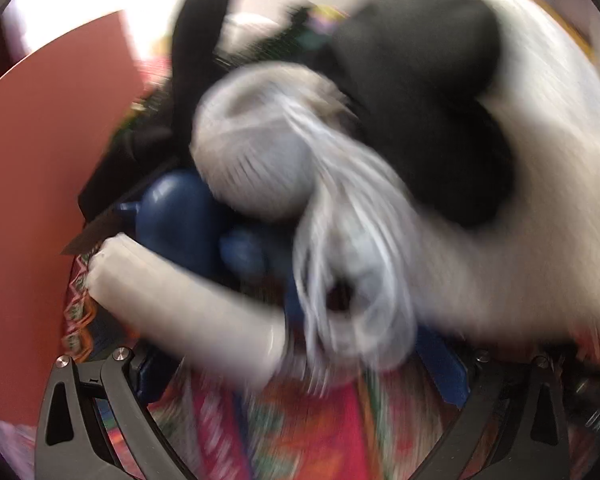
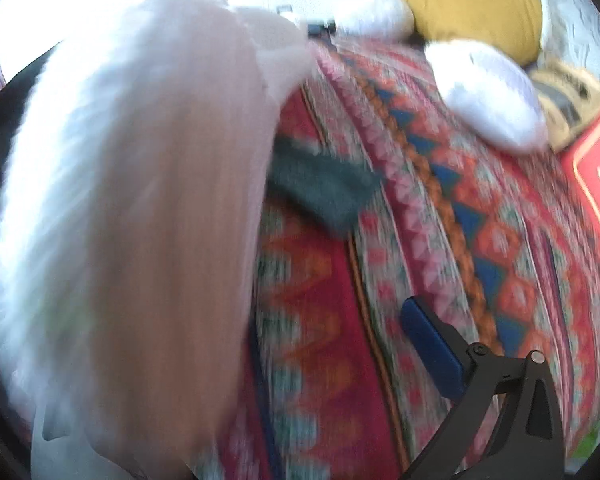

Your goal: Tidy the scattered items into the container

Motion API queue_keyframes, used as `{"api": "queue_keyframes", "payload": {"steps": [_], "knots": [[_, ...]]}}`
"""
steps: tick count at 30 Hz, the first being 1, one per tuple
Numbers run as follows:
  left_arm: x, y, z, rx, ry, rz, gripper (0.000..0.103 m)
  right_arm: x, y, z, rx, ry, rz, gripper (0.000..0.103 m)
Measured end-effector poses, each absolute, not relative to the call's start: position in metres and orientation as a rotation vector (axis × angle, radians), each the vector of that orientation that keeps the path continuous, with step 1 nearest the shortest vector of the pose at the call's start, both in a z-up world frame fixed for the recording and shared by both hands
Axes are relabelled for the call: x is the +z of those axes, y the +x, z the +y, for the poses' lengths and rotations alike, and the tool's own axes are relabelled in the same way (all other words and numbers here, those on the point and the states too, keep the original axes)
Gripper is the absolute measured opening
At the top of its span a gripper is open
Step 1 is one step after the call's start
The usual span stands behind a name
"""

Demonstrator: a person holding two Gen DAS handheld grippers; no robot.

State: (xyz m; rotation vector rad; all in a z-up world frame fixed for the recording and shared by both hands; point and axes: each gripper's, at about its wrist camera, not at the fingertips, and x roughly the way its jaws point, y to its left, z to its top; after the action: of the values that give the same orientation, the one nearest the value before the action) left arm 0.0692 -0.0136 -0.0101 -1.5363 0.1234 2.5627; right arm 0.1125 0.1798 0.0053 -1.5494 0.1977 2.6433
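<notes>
Left claw: we find its blue fingers spread either side of a blurred white-and-black plush toy; whether they pinch it we cannot tell. Beside it lie a blue rounded toy and a red box wall. Right claw: one blue finger shows, state unclear. Patterned blanket carries a dark green sock, a white sock and a mustard cushion.

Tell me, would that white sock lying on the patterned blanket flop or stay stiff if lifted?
Probably floppy: the white sock looks like soft, rounded fabric sagging on the patterned blanket. Likely light, and unlikely to roll, though blur limits certainty.
</notes>
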Motion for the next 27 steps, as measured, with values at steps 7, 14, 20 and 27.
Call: {"api": "queue_keyframes", "payload": {"steps": [7, 14, 20, 27], "knots": [[0.096, 0.206, -0.073, 2.858, -1.388, -0.025, 0.103, 0.096, 0.244, 0.171, 2.883, -1.194, 0.566, 0.102], [0.187, 0.298, -0.130, 3.195, -1.085, -0.023, 0.103, 0.196, 0.314, 0.080, 3.211, -0.992, 0.302, 0.102], [0.231, 0.354, -0.150, 3.298, -1.021, -0.023, 0.103, 0.232, 0.352, 0.024, 3.291, -0.948, 0.010, 0.102], [0.250, 0.384, -0.167, 3.343, -0.939, -0.121, 0.103, 0.242, 0.367, 0.016, 3.282, -0.961, 0.037, 0.102]]}}
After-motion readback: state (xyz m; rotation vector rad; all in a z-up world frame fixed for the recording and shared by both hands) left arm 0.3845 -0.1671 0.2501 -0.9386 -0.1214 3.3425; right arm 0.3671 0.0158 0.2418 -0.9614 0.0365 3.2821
